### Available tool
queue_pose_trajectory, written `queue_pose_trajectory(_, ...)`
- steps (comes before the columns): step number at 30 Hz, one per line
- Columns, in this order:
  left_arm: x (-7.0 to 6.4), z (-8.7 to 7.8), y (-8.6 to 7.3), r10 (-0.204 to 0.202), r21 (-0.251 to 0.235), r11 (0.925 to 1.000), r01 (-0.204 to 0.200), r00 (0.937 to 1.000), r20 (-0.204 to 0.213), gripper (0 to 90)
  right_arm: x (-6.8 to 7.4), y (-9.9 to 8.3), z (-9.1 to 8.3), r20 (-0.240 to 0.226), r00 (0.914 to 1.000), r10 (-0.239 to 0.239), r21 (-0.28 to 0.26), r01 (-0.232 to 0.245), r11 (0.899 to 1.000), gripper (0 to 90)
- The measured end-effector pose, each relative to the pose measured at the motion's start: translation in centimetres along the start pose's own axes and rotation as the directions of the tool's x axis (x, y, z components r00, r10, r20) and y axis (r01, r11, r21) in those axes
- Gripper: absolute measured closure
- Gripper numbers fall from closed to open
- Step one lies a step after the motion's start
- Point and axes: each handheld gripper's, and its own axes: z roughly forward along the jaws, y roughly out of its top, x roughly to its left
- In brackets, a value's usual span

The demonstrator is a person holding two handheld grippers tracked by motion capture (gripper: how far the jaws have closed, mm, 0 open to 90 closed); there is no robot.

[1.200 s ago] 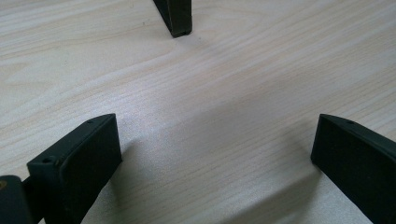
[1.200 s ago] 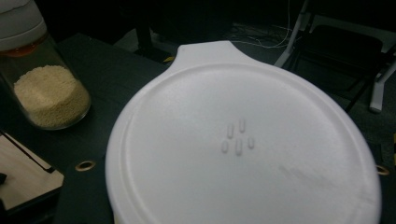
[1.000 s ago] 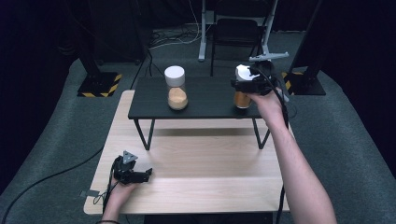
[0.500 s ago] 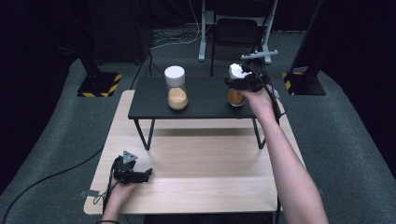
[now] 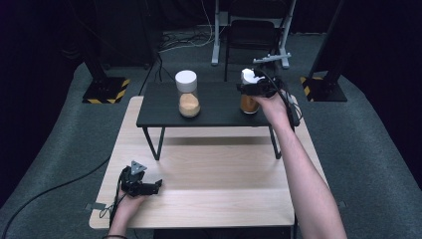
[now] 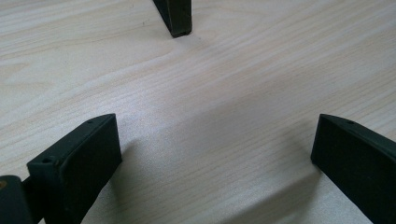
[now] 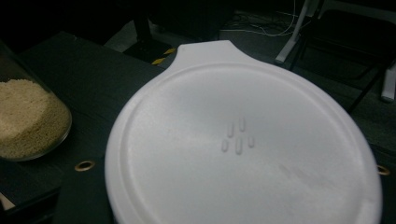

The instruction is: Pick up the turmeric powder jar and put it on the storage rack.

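Resting low on the wooden bench (image 5: 209,194) at the lower left of the high view, the left gripper (image 5: 149,187) has its fingers (image 6: 79,163) spread wide, nothing between them. Farther up, on the black shelf (image 5: 159,107), sits a jar (image 5: 188,94) of beige grains near the middle. Upper right, the right gripper (image 5: 248,87) is at the orange jar (image 5: 247,102), right by its white lid (image 7: 243,149); can't tell how its fingers stand.

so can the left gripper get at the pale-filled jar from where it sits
Probably yes. The left gripper rests open on the wooden table, nothing lying between it and the jar, though that stands up on the black shelf, a long reach.
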Motion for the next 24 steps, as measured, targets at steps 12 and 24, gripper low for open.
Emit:
queue_pose_trajectory(12, 0.0, 0.0, 0.0, -0.001, 0.0, 1.0, 0.001, 1.0, 0.0, 1.1, 0.0, -0.5, -1.1, -0.008, 1.0, 0.006, -0.027, -0.006, 1.0, 16.9)
queue_pose_trajectory(24, 0.0, 0.0, 0.0, 0.001, 0.0, 1.0, -0.001, 1.0, 0.0, 1.0, -0.4, -1.9, -2.8, -0.016, 0.9997, 0.019, -0.043, -0.019, 0.999, 8.7)
